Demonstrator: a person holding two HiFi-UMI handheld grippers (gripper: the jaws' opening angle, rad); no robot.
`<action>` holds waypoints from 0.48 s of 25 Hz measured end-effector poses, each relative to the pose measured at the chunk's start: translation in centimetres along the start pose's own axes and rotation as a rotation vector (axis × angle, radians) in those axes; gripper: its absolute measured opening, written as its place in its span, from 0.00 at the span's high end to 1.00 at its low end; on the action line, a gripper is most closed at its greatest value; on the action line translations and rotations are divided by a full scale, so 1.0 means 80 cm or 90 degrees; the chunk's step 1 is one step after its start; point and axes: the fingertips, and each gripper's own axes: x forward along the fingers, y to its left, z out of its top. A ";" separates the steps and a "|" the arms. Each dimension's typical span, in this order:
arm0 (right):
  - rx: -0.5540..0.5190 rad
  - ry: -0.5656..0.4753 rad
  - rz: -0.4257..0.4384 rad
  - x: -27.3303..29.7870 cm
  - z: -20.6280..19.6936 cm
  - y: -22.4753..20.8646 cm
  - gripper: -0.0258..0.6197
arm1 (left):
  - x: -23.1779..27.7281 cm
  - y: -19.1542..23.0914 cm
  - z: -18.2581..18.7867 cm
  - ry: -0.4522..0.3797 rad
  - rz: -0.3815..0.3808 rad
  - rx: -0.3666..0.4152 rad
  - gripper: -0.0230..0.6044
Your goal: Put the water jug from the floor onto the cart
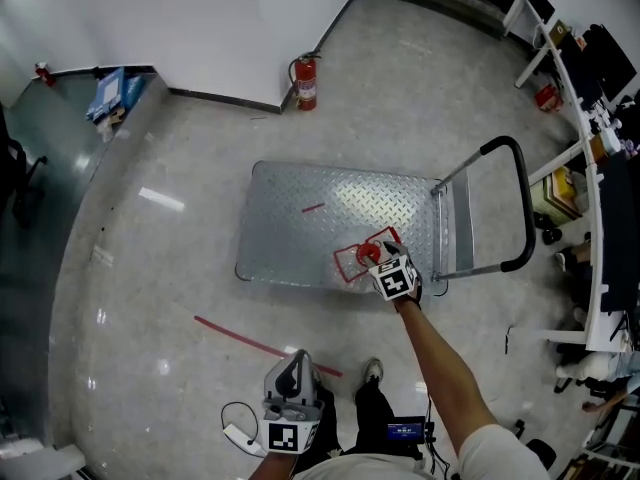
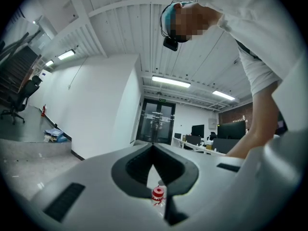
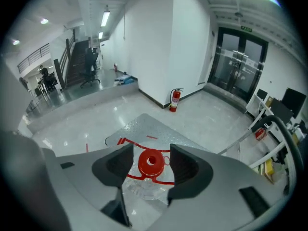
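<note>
The green sign [image 3: 246, 29] over the glass doors was too small to read. The clear, red-capped water jug [image 3: 150, 163] stood on the cart's [image 1: 300, 218] diamond-plate deck, just right of centre in the head view. The right gripper [image 3: 151, 153] half hid its body, jaws apart either side of the cap, gripping nothing. The left gripper [image 2: 153, 147] was closed, empty.

Pale grey left gripper [image 1: 298, 360], matching right gripper [image 1: 378, 253], black-and-white marker cubes [image 1: 294, 436], white short sleeve [image 1: 490, 450], dark trousers [image 1: 372, 408], pale shoe [image 1: 372, 370]
</note>
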 end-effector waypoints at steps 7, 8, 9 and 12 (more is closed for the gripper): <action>0.063 -0.191 -0.094 -0.177 0.019 0.005 0.93 | -0.001 -0.022 0.042 -0.032 -0.013 0.012 0.96; 0.075 -0.219 -0.099 -0.206 0.020 0.010 0.94 | -0.003 -0.027 0.050 -0.036 -0.015 0.014 0.96; 0.088 -0.249 -0.100 -0.233 0.021 0.016 0.94 | -0.005 -0.033 0.057 -0.040 -0.018 0.016 0.96; 0.123 -0.333 -0.092 -0.307 0.026 0.035 0.94 | -0.007 -0.052 0.076 -0.055 -0.027 0.025 0.96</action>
